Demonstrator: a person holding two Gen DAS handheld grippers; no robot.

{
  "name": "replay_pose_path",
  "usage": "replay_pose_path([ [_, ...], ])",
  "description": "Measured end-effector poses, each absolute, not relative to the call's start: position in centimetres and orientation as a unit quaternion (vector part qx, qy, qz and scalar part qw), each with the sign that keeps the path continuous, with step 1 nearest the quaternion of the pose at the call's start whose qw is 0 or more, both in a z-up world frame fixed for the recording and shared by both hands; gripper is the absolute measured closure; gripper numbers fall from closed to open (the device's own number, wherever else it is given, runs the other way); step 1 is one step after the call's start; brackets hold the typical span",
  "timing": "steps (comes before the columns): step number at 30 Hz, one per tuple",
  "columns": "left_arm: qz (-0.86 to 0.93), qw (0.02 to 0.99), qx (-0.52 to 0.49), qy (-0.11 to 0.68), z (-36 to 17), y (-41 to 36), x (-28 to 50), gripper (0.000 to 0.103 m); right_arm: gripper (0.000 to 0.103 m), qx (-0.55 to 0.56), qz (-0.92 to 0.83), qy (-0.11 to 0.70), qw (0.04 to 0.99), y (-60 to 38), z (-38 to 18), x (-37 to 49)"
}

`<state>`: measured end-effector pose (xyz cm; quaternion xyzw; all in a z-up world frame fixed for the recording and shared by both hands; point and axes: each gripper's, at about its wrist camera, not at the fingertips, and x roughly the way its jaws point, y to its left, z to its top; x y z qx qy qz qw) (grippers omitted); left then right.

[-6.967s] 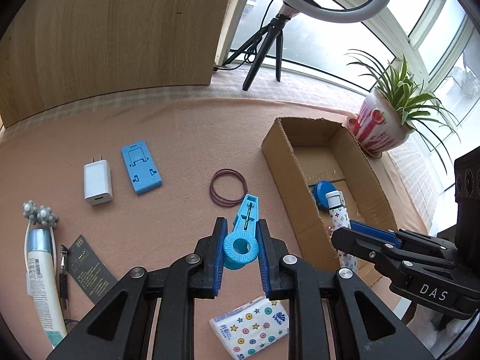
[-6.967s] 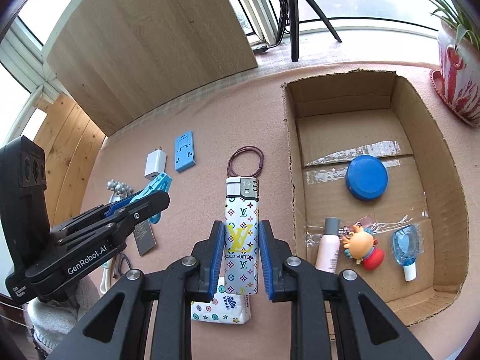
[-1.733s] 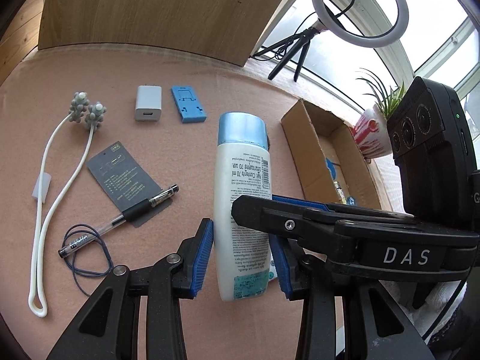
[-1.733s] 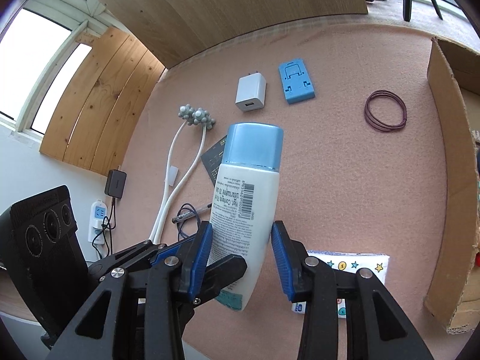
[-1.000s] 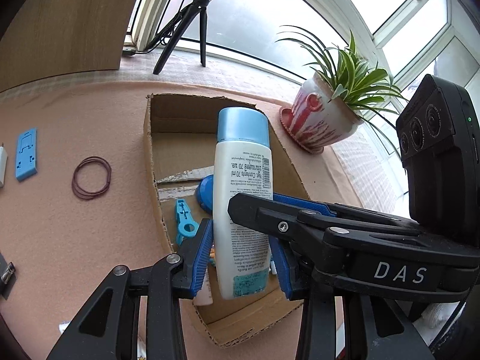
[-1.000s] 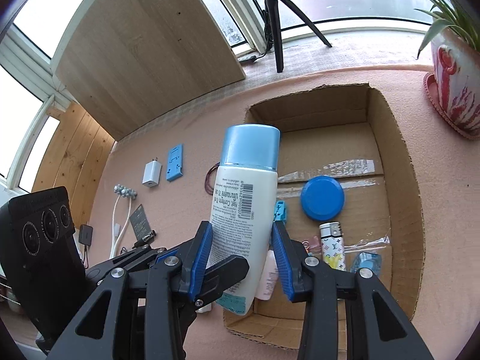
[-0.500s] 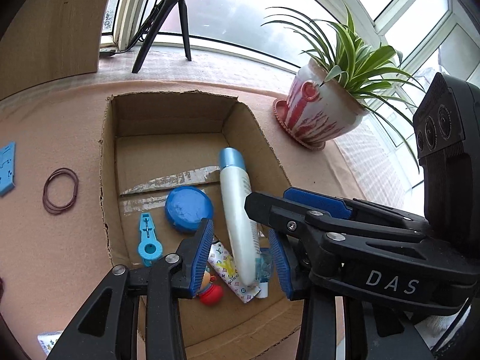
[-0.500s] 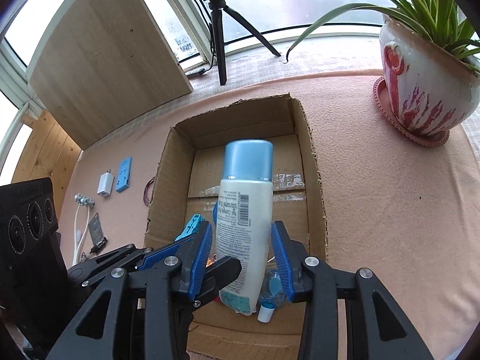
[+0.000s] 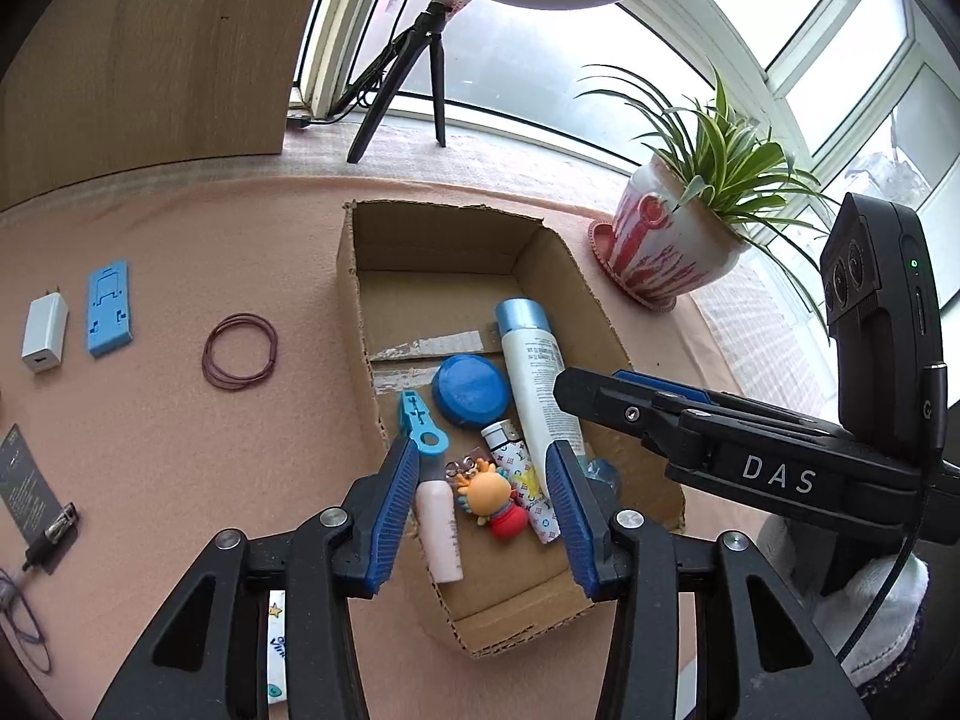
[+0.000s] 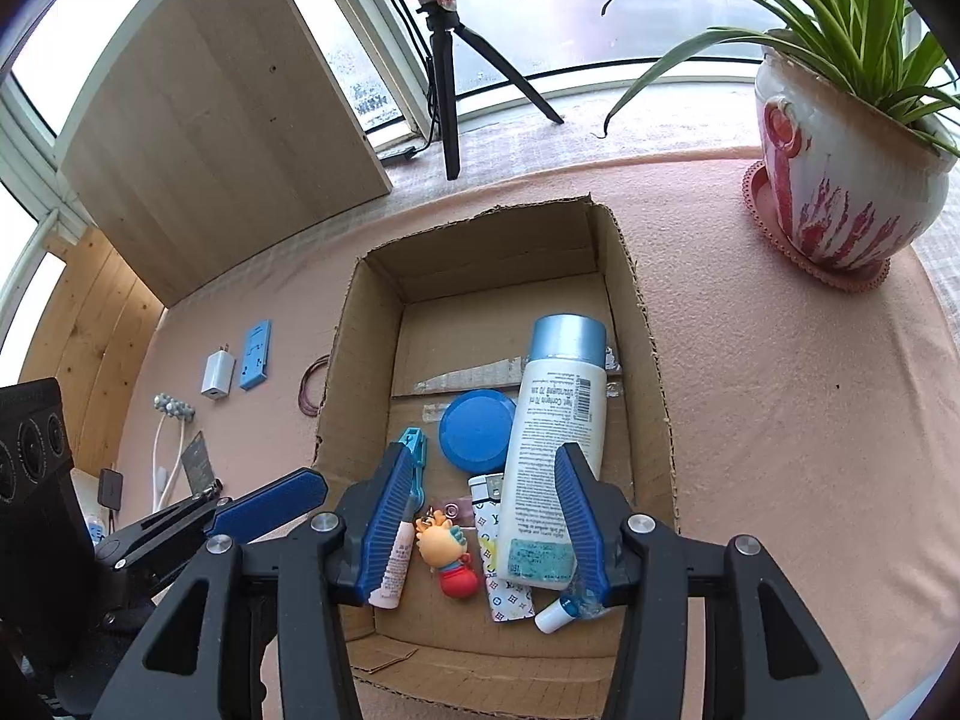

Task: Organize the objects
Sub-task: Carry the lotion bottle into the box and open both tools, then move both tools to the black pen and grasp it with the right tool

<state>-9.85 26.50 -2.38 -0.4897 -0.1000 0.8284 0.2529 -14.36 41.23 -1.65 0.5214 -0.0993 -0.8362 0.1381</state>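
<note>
A white bottle with a light blue cap (image 9: pixel 534 372) (image 10: pixel 552 438) lies lengthwise in the cardboard box (image 9: pixel 354 324) (image 10: pixel 336 372), along its right wall, resting partly on a patterned lighter (image 9: pixel 522 480) (image 10: pixel 498 576). My left gripper (image 9: pixel 483 504) hovers over the box's near end, its jaws opening, with no pad touching anything. My right gripper (image 10: pixel 486 516) hangs beside it, jaws also opening. The bottle's base shows between them, next to the right pad but loose. A blue lid (image 9: pixel 471 387), blue clip (image 9: pixel 420 423), toy figure (image 9: pixel 492 498) and pink tube (image 9: pixel 441 528) share the box.
A potted plant (image 9: pixel 666 252) (image 10: pixel 840 180) stands right of the box. On the pink cloth to the left lie a ring of rubber bands (image 9: pixel 240 351), a blue phone stand (image 9: pixel 108 306) and a white charger (image 9: pixel 43 333). A tripod (image 9: pixel 408 78) stands by the window behind.
The bottle, held between both grippers' jaws over the box a moment ago, now lies in the box. Both pairs of jaws have widened, and the left gripper has pulled back.
</note>
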Motion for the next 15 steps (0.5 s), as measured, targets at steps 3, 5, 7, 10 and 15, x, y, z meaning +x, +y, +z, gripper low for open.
replay_pose_path([
  [3, 0.835, 0.231, -0.489, -0.104, -2.3, 23.5, -8.8, 0.051, 0.057, 0.519, -0.837, -0.091, 0.147, 39.9, -1.3, -13.7],
  [5, 0.838, 0.207, -0.493, -0.109, -2.5, 21.2, -8.1, 0.051, 0.057, 0.516, -0.838, -0.085, 0.157, 38.7, -1.0, -13.3],
  [7, 0.843, 0.181, -0.494, -0.115, -2.8, 18.6, -7.5, 0.051, 0.057, 0.513, -0.838, -0.076, 0.170, 37.3, -0.8, -12.9],
  [10, 0.844, 0.143, -0.500, -0.130, -3.8, 14.1, -6.2, 0.051, 0.057, 0.511, -0.835, -0.056, 0.195, 34.8, -0.6, -12.5],
  [15, 0.837, 0.056, -0.526, -0.142, -7.1, 6.5, -4.5, 0.051, 0.057, 0.509, -0.822, 0.017, 0.253, 29.0, -0.6, -11.5],
])
